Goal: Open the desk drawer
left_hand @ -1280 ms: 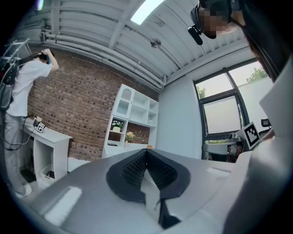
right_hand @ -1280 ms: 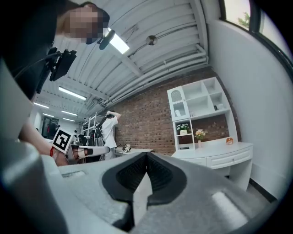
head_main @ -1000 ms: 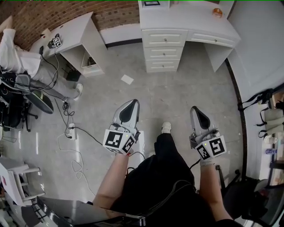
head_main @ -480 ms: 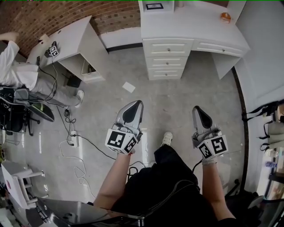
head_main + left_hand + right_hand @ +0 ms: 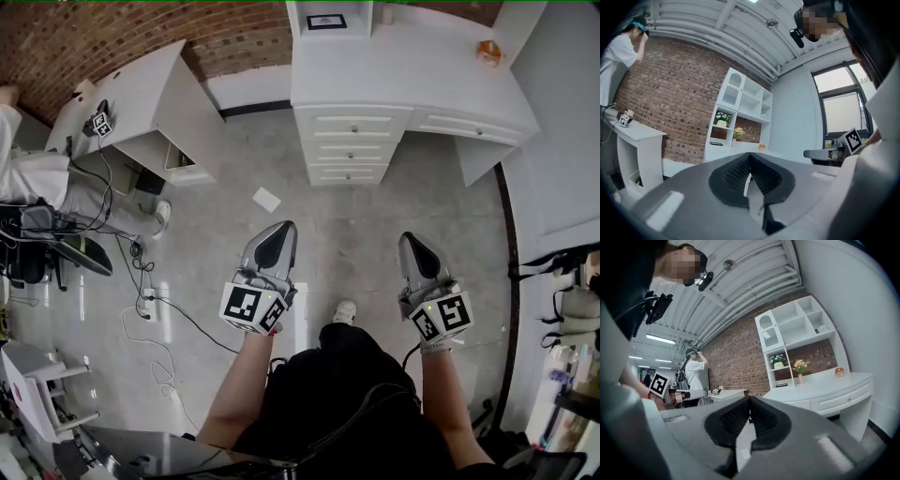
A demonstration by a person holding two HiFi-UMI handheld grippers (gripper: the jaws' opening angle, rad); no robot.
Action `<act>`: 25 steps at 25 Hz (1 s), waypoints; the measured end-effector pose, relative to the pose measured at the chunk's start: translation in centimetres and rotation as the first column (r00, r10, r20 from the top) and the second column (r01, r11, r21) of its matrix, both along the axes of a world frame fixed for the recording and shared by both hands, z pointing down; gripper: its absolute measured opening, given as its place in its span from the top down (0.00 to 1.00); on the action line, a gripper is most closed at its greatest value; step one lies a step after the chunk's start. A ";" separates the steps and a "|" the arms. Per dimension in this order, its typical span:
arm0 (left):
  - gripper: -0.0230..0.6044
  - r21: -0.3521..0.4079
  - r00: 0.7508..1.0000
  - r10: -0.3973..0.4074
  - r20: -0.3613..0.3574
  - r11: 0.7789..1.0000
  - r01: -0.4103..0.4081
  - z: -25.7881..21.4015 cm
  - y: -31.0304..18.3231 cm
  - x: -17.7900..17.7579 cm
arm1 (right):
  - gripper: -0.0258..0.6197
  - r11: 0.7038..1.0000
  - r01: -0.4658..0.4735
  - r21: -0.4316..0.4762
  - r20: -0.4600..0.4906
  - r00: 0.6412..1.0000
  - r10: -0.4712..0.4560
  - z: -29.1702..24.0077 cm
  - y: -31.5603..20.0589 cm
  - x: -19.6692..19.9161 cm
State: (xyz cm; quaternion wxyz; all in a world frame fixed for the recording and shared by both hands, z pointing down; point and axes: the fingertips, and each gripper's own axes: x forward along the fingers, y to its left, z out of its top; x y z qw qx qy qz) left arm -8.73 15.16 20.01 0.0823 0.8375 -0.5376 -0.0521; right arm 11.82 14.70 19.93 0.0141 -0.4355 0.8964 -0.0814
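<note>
A white desk (image 5: 403, 70) stands at the far wall, with a stack of three closed drawers (image 5: 352, 148) on its left side and one wide closed drawer (image 5: 469, 128) over the knee space. In the right gripper view the desk (image 5: 820, 385) shows to the right, still far off. My left gripper (image 5: 277, 236) and right gripper (image 5: 412, 248) are held side by side over the floor, pointing level toward the desk. Both are shut, jaws touching at the tips, with nothing between them.
A second white desk (image 5: 141, 94) stands at the left by the brick wall, with a person in white (image 5: 37, 178) beside it. Cables (image 5: 159, 300) trail across the floor at left, and a paper scrap (image 5: 266, 199) lies ahead. An orange object (image 5: 487, 52) sits on the desktop.
Both grippers have travelled forward toward the desk together; the desk now shows larger and lower in the head view. Their jaws look the same as before.
</note>
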 end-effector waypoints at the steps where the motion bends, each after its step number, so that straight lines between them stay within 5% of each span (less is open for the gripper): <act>1: 0.96 -0.003 1.000 -0.014 0.001 1.000 0.014 0.2 -0.8 0.0 | 0.96 1.000 0.007 -0.004 0.003 1.000 -0.007 0.2 -0.8 0.1; 14: 0.96 -0.066 0.999 -0.038 -0.013 0.997 0.037 3.7 -6.1 0.6 | 0.96 0.996 0.031 -0.084 0.016 0.999 -0.029 4.6 -6.5 -0.7; 25: 0.96 -0.098 0.997 0.070 -0.021 0.993 -0.072 6.7 -16.0 1.9 | 0.96 0.992 0.001 -0.125 0.011 1.000 0.001 7.3 -14.8 -2.9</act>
